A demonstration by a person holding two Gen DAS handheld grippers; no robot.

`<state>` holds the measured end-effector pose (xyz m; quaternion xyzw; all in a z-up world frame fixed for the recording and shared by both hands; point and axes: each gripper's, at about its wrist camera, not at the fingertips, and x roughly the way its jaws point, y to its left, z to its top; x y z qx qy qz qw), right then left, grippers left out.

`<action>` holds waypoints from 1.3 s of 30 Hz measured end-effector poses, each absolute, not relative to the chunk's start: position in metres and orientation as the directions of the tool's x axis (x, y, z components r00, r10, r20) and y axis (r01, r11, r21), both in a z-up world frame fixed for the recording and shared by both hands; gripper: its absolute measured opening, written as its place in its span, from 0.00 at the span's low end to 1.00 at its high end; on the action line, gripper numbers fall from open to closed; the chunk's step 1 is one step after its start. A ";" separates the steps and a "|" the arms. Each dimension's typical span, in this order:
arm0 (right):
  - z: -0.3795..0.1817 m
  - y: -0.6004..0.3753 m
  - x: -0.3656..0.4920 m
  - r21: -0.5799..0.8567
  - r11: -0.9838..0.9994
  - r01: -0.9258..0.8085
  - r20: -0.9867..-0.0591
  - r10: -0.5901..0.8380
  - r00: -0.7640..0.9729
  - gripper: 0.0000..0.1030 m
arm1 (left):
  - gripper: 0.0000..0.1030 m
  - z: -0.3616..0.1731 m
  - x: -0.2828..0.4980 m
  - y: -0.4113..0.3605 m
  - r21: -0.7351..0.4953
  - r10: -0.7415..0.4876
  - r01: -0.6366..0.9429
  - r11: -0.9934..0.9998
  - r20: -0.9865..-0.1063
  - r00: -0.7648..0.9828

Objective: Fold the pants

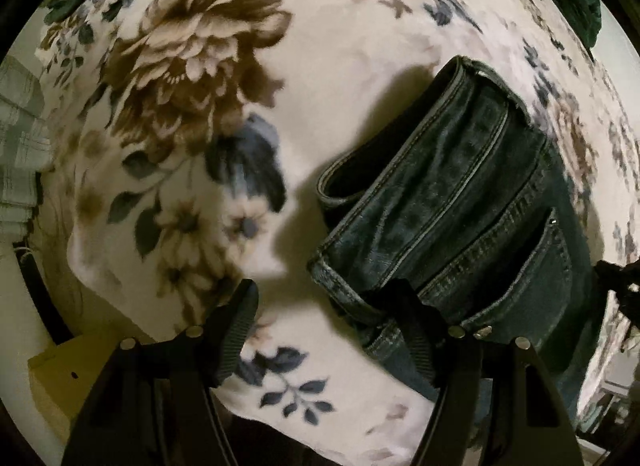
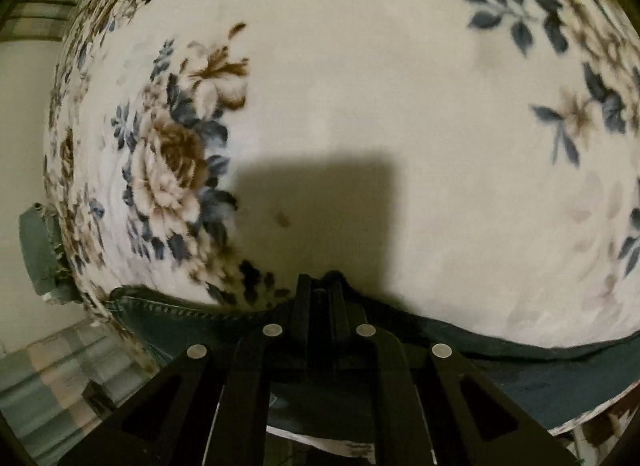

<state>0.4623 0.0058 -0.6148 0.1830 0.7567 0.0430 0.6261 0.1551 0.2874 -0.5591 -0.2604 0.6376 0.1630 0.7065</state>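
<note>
Finishing fold: jeans (image 1: 460,205) lie bundled on floral blanket (image 1: 360,77). My left gripper (image 1: 324,326) spread wide, one finger touching jeans' near edge. Right gripper (image 2: 320,286) clenched on denim hem. I'd pull hem taut, square edges, then let go.

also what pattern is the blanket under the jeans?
Cream with brown and blue-grey flowers, clearest in the left wrist view: blanket.

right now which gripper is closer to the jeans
Right. The right gripper is shut on the jeans' edge; the left gripper hangs open beside the folded stack, one finger over its corner.
</note>
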 end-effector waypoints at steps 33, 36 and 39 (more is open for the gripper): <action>-0.541 -0.224 0.245 0.464 0.684 0.562 -0.886 0.363 0.289 0.72 | 0.65 -0.484 0.200 0.066 -0.152 -0.138 -0.094 0.984 -0.980 0.143; -0.548 -0.303 0.169 0.457 0.567 0.685 -0.889 0.288 0.355 0.72 | 0.65 -0.494 0.220 0.015 -0.176 -0.175 0.003 0.984 -0.977 0.124; -0.562 -0.384 0.098 0.454 0.414 0.789 -0.891 0.196 0.410 0.72 | 0.65 -0.509 0.228 -0.036 -0.195 -0.202 0.077 0.978 -0.974 0.100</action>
